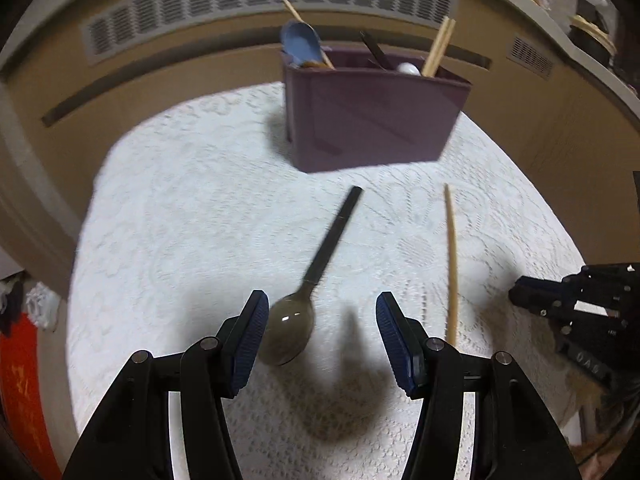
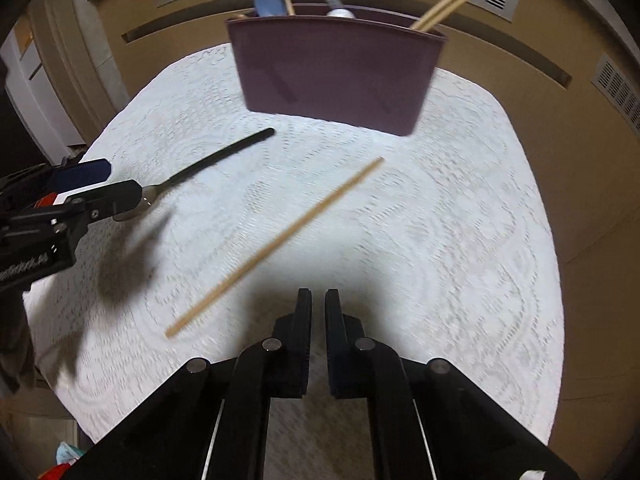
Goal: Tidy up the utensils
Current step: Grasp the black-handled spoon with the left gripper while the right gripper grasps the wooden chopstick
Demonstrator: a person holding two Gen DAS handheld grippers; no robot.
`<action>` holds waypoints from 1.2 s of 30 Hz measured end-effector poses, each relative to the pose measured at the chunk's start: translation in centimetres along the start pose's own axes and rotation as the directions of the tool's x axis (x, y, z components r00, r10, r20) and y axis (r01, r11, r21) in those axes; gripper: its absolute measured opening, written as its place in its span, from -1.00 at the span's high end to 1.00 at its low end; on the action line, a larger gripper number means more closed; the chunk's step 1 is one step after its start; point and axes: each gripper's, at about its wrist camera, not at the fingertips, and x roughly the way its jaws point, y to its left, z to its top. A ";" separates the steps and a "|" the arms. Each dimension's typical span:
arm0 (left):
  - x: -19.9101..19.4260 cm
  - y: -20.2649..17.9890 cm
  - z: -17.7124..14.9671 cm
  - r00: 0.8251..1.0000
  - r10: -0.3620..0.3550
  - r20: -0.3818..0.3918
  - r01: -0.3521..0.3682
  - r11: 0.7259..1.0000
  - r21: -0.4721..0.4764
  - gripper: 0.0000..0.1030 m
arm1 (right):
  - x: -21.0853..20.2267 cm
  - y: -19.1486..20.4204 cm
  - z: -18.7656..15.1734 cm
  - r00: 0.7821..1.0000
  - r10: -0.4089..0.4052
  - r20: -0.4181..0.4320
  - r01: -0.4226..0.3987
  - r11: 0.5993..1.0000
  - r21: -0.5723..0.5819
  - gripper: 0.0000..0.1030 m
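A white lace-covered surface (image 1: 180,220) carried a purple utensil holder (image 1: 372,116) at its far side, already stocked with chopsticks and spoons. Nearer lay a black-handled spoon (image 1: 316,276), handle pointing toward the holder, with a single chopstick (image 1: 452,264) beside it. The left gripper (image 1: 320,312) was spread around the spoon's bowl, while the right gripper (image 2: 318,308) was pressed nearly together, empty.

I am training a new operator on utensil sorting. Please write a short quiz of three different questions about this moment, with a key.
1. True or false: the left gripper is open, with the spoon bowl by one of its fingers.
2. Which loose utensil lies nearest the right gripper? A) fork B) chopstick C) knife
3. Fill in: the purple organizer stands at the ____ side of the table.

Key: 1 true; 2 B, the chopstick; 3 far.
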 end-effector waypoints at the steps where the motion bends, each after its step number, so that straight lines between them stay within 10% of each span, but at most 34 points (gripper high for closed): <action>1: 0.5 0.1 0.4 1.000 -0.022 -0.020 0.022 1.000 0.007 -0.03 | 0.0 -0.6 -0.2 1.000 0.009 -0.006 -0.008 1.000 0.007 0.88; 10: 6.7 -0.9 5.5 0.973 0.037 -0.228 0.003 0.985 0.175 0.27 | -1.0 -2.2 -2.1 0.997 0.080 0.003 -0.080 0.996 0.038 0.87; 15: 7.5 -1.0 6.6 0.969 0.020 -0.246 0.006 0.995 0.104 0.63 | -1.8 -2.4 -2.4 0.996 0.086 0.026 -0.087 0.996 0.027 0.83; 20: 6.3 -3.0 4.7 0.987 0.061 -0.150 -0.041 0.991 0.129 0.76 | -2.0 -2.4 -1.2 0.992 0.116 0.042 -0.118 0.992 0.049 0.69; 26: 0.9 -1.6 1.8 1.000 -0.012 0.027 0.015 0.994 -0.110 0.76 | -0.8 -2.3 1.3 0.982 0.189 0.028 -0.191 0.973 0.128 0.68; 36: -7.4 2.2 -1.1 0.951 0.048 0.307 0.063 0.938 -0.341 0.76 | 4.3 -0.4 6.2 0.999 0.034 -0.033 -0.021 0.941 0.336 0.68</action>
